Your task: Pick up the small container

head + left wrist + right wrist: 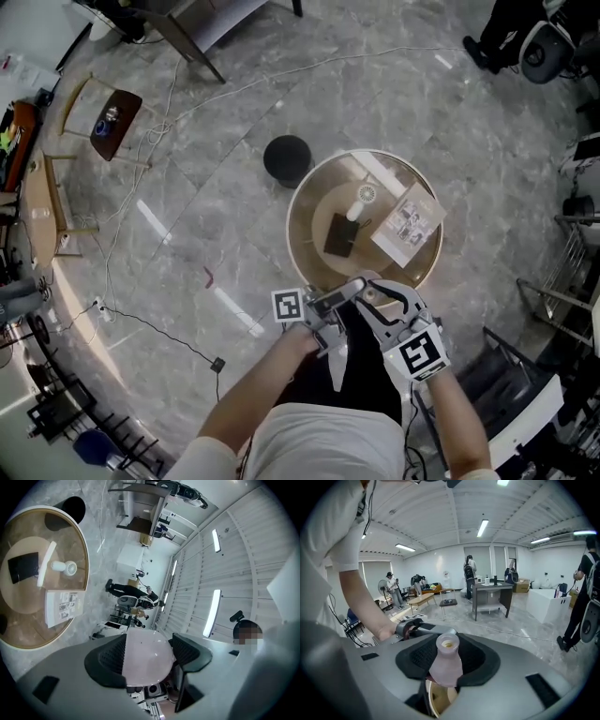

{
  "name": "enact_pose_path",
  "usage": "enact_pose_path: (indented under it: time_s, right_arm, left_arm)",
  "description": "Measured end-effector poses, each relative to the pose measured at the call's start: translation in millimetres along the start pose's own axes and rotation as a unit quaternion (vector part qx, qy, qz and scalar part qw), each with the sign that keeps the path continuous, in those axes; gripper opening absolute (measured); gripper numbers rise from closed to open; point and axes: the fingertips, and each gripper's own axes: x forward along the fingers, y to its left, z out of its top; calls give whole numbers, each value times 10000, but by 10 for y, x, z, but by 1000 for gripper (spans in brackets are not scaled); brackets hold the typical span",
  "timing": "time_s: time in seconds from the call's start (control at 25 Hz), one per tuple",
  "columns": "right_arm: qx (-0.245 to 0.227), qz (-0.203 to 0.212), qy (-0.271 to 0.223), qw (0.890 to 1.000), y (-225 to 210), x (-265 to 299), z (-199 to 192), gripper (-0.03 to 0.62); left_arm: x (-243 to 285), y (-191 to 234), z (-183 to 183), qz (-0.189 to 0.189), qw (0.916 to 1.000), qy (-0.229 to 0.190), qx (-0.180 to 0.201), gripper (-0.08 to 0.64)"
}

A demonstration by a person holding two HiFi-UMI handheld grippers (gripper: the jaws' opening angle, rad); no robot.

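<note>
Clamping the small container upright, right gripper; left gripper clasps a pale dome.

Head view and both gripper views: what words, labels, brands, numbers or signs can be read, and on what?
None can be read.
Printed sheet on the round table: print too small to read.
Left marker cube, right marker cube: square codes, no words.
Small container: no label shows.

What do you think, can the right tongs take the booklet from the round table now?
Probably not: the right tongs are closed on the small container, though nothing covers the booklet.
</note>
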Motion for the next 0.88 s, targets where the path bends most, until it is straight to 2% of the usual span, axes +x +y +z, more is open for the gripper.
enact_pose_path:
  time_s: [0.2, 0.48, 0.64, 0.88]
  right_arm:
    - [27, -183, -139, 9997, 153, -223, 336, 150]
    - [223, -310, -308, 9988, 414, -449, 509, 150]
    - [281, -455, -475, 9974, 486, -592, 739, 150]
    - [308, -628, -647, 9955, 700, -864, 923, 150]
  left_arm:
    - [38, -417, -176, -58, 9997, 219, -50, 313]
    - [-62, -663, -462, 57, 9986, 505, -170, 311]
    - [-36, -926, -546, 78, 9976, 686, -62, 311]
    - [-75, -1210, -831, 134, 9962, 858, -105, 311]
